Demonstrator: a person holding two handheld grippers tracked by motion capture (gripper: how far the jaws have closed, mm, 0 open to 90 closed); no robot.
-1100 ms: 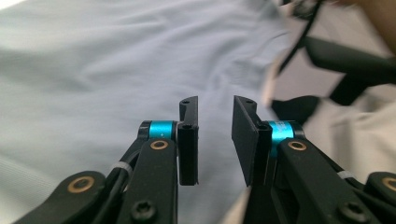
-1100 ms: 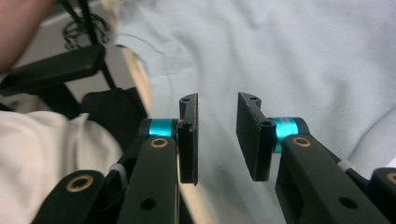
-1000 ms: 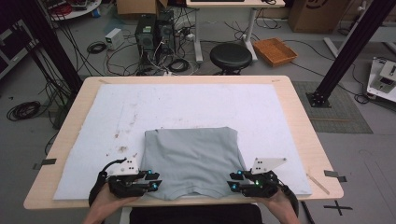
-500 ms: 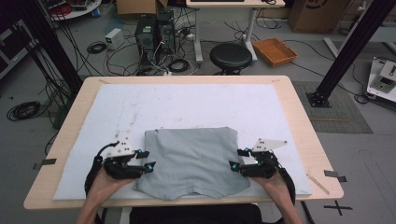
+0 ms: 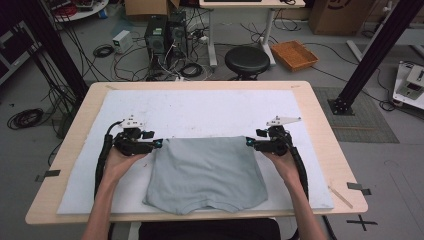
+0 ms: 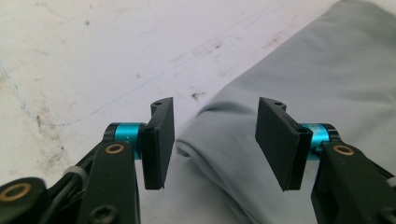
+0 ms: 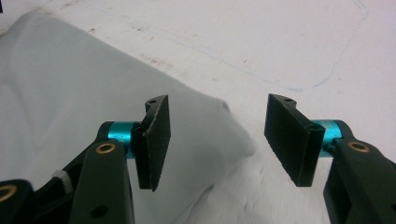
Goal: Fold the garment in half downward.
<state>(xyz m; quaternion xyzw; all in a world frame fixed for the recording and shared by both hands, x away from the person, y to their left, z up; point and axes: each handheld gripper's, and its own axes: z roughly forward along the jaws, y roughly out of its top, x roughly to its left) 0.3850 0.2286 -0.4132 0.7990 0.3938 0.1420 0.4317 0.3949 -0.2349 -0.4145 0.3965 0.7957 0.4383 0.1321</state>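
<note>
1. Both grippers have travelled from the near edge of the grey T-shirt (image 5: 205, 172) to its far corners since a second ago, and the garment's far edge now lies straight across the white mat (image 5: 200, 110).
2. Left gripper (image 5: 156, 144) sits at the far left corner of the shirt, jaws spread wide with nothing between them; in the left gripper view (image 6: 212, 142) the folded corner of the cloth (image 6: 299, 84) lies on the mat between and beyond the black pads.
3. Right gripper (image 5: 248, 142) mirrors it at the far right corner, jaws equally wide and empty; in the right gripper view (image 7: 217, 140) the rounded shirt corner (image 7: 93, 93) rests under the gap.
4. Flat on the mat, the shirt occupies the near middle of the worktop (image 5: 320, 125), its curved edge towards the person.
5. A black stool (image 5: 246, 59), cables and a wicker tray (image 5: 295, 54) stand on the floor beyond.
</note>
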